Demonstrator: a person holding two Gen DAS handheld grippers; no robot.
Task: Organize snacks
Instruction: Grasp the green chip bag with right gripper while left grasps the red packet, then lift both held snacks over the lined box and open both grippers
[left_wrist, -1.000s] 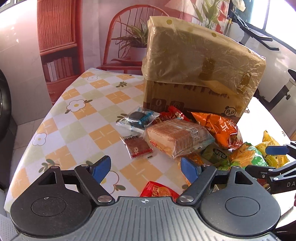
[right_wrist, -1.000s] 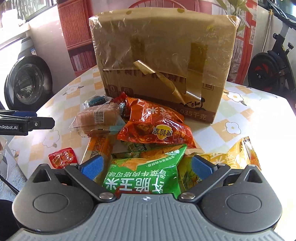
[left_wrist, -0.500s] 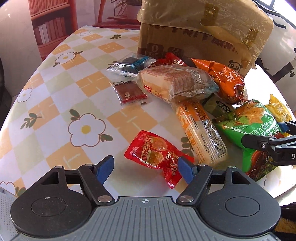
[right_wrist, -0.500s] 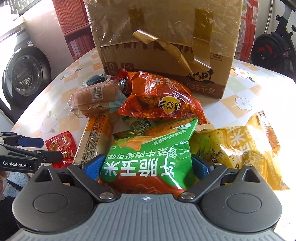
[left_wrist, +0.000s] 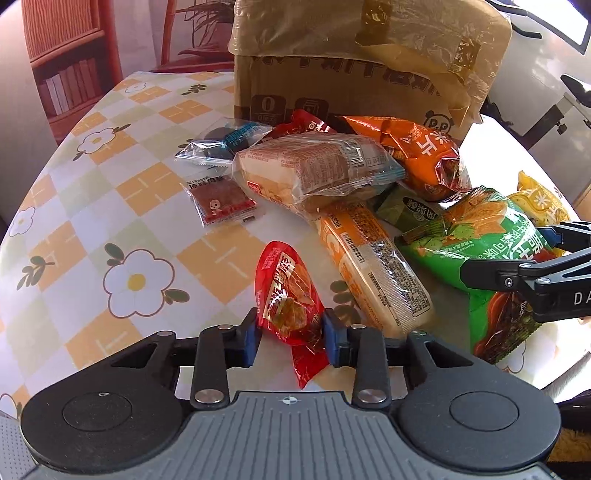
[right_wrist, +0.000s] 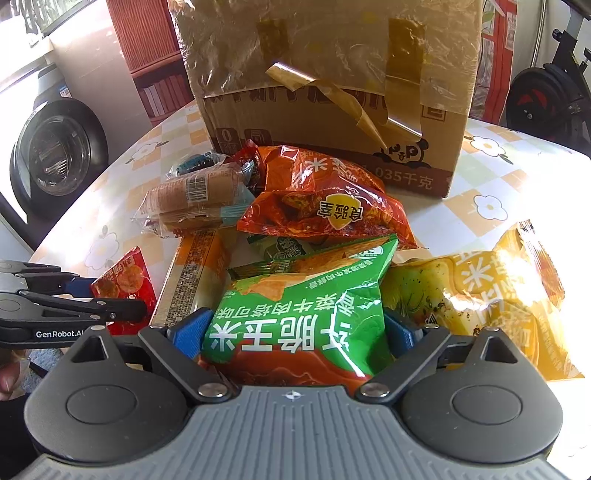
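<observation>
1. Snacks were found still heaped loose on the flowered surface (left_wrist: 122, 206) in front of the taped cardboard box (left_wrist: 369, 66); nothing was seen sorted or stowed, so the task was judged barely begun.
2. At the left of the pile, a small clear cookie packet (left_wrist: 221, 146) and a flat red jerky sachet (left_wrist: 221, 201) were seen lying apart from the rest, untouched.
3. The left gripper (left_wrist: 291, 334) was seen with its jaws just closed in, narrow, both pads pressed on the small red packet (left_wrist: 290, 295), which was crumpled between them low over the surface.
4. Beside it lay the bread loaf pack (left_wrist: 314, 170), the long orange biscuit pack (left_wrist: 373, 266) and the orange chip bag (left_wrist: 417, 151), all left to be handled.
5. The right gripper (right_wrist: 295, 334) was seen with jaws wide, just eased inward, the green chip bag (right_wrist: 306, 306) between them; firm contact could not be confirmed.
6. The yellow bag (right_wrist: 491, 299) was washed out by glare, the box interior was not shown, and a small green pack (right_wrist: 284, 247) was mostly buried.
</observation>
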